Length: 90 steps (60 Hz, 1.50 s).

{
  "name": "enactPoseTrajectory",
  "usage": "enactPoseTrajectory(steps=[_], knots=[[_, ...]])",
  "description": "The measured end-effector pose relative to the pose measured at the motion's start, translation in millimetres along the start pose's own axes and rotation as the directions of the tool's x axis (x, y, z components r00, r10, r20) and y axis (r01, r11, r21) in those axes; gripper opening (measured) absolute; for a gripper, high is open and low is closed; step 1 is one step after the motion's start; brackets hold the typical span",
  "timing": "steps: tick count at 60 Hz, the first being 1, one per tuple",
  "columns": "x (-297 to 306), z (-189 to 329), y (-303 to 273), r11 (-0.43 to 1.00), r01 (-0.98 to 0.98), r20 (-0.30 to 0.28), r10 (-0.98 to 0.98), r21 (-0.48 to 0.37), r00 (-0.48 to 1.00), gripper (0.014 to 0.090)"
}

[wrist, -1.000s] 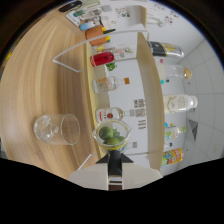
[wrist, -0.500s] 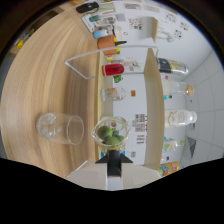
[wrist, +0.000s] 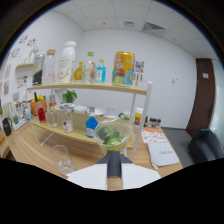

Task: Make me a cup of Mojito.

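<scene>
The glass cup (wrist: 113, 136) with green lime pieces stands straight up, mouth to the ceiling, held tight by your fingers (wrist: 114, 167), lifted above the table (wrist: 30, 150) before the shelf (wrist: 90, 88).

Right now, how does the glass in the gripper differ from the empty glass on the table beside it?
The held glass sits just above the gripper, raised off the wooden table; the empty glass rests on that table, off to one side. The held glass contains green lime pieces; the empty glass shows nothing inside. The held glass looks larger, being nearer the camera. Both are clear and upright.
</scene>
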Motion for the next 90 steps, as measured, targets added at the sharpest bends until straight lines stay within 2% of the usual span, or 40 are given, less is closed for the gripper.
enactPoseTrajectory(steps=[11,20,30,43,50,55,57,63,74,85,90], knots=[[34,25,102,0.964,-0.175,-0.003,0.178,-0.201,0.984,0.0155],[41,41,167,0.925,-0.219,-0.008,0.228,-0.312,0.974,0.0154],[43,47,199,0.898,-0.230,-0.013,0.243,-0.374,0.970,0.0156],[44,49,217,0.897,-0.202,-0.011,0.215,-0.394,0.977,0.0181],[50,48,217,0.900,-0.187,-0.034,0.189,-0.393,0.981,0.0427],[53,43,205,0.908,-0.196,-0.052,0.191,-0.372,0.980,0.0772],[56,38,196,0.913,-0.195,-0.061,0.186,-0.359,0.981,0.0856],[53,23,152,0.942,-0.196,-0.090,0.178,-0.272,0.980,0.0852],[3,-17,75,0.976,-0.178,-0.090,0.168,-0.122,0.982,0.0850],[-84,-45,55,0.984,-0.159,-0.076,0.153,-0.083,0.985,0.0853],[-122,-49,59,0.984,-0.149,-0.064,0.144,-0.098,0.988,0.0860]])
